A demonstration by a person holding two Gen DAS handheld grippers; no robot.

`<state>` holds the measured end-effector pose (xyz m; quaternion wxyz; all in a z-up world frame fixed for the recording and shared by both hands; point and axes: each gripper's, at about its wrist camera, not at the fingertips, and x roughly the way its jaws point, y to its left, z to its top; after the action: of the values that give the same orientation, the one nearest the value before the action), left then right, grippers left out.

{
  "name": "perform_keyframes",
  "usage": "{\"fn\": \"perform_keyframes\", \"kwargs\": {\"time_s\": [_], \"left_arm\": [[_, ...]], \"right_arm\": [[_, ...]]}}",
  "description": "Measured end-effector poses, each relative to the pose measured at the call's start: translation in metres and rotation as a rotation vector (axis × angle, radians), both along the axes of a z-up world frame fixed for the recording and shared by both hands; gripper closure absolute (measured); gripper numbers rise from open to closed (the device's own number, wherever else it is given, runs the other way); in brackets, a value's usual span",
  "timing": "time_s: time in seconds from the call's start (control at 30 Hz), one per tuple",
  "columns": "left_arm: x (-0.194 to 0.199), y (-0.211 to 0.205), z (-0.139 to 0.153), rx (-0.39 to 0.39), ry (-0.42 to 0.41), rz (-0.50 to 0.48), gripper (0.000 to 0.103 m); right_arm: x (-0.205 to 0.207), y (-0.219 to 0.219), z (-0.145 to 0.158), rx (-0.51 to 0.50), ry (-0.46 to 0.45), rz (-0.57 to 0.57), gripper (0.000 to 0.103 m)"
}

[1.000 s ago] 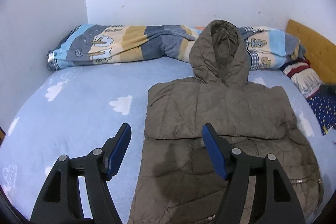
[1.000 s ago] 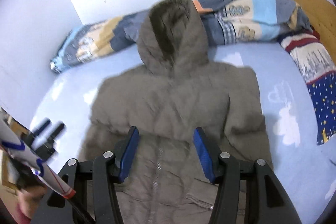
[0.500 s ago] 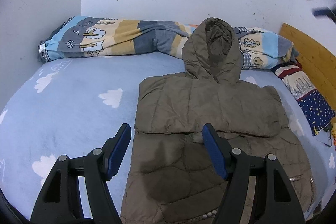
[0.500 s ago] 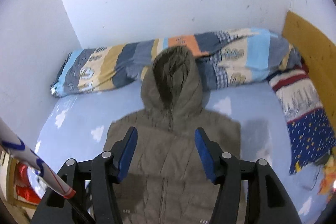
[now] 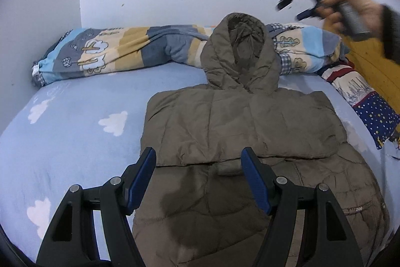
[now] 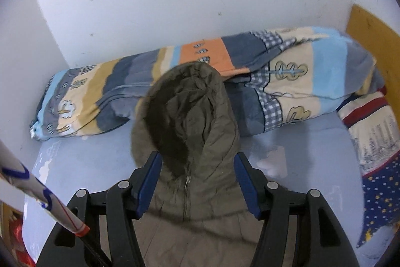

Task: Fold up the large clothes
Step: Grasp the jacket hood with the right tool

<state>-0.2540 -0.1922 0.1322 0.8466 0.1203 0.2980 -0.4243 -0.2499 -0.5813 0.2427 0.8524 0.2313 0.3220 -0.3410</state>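
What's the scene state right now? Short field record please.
garment: olive hooded puffer jacket, flat on the bed, sleeves folded across the chest
hood: unfolded, lying against the rolled quilt
surface: blue cloud-print sheet
left gripper: open, empty, above the jacket's lower half
right gripper: open, empty, raised, aimed at the base of the hood
pillow: star-print, at bed's right edge

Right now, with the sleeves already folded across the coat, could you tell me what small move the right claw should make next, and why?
Probably lower the right claw onto the hood and grip it. The claw is open and empty above it, and the hood still lies flat past the coat, resting against the rolled blanket, so it likely folds down next.
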Motion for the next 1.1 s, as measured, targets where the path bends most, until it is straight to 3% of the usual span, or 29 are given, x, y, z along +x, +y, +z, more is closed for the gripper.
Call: {"fn": "perform_keyframes", "kwargs": {"time_s": [0.2, 0.33, 0.43, 0.5, 0.57, 0.67, 0.73, 1.1], "left_arm": [[-0.014, 0.002, -0.006, 0.031, -0.100, -0.026, 0.033], [-0.014, -0.001, -0.011, 0.016, -0.073, -0.029, 0.033], [-0.013, -0.004, -0.017, 0.030, -0.051, -0.036, 0.033], [-0.014, -0.006, -0.021, 0.042, -0.055, -0.042, 0.033], [-0.015, -0.009, -0.025, 0.058, -0.057, -0.046, 0.033], [-0.017, -0.011, -0.027, 0.070, -0.064, -0.047, 0.033], [-0.018, -0.011, -0.026, 0.066, -0.062, -0.049, 0.033], [-0.030, -0.006, -0.006, 0.029, -0.088, -0.065, 0.033]], "right_arm": [[0.038, -0.061, -0.036, -0.005, -0.015, -0.025, 0.038], [0.061, -0.085, -0.053, -0.025, -0.026, -0.015, 0.040], [0.077, -0.100, -0.066, -0.027, -0.023, -0.019, 0.058], [0.085, -0.107, -0.072, -0.069, 0.009, -0.058, 0.058], [0.085, -0.112, -0.078, -0.076, -0.016, -0.078, 0.063], [0.091, -0.114, -0.091, -0.057, 0.017, -0.042, 0.093], [0.087, -0.108, -0.093, -0.096, 0.031, -0.048, 0.096], [0.000, -0.048, -0.050, -0.125, -0.114, -0.019, 0.097]]}}
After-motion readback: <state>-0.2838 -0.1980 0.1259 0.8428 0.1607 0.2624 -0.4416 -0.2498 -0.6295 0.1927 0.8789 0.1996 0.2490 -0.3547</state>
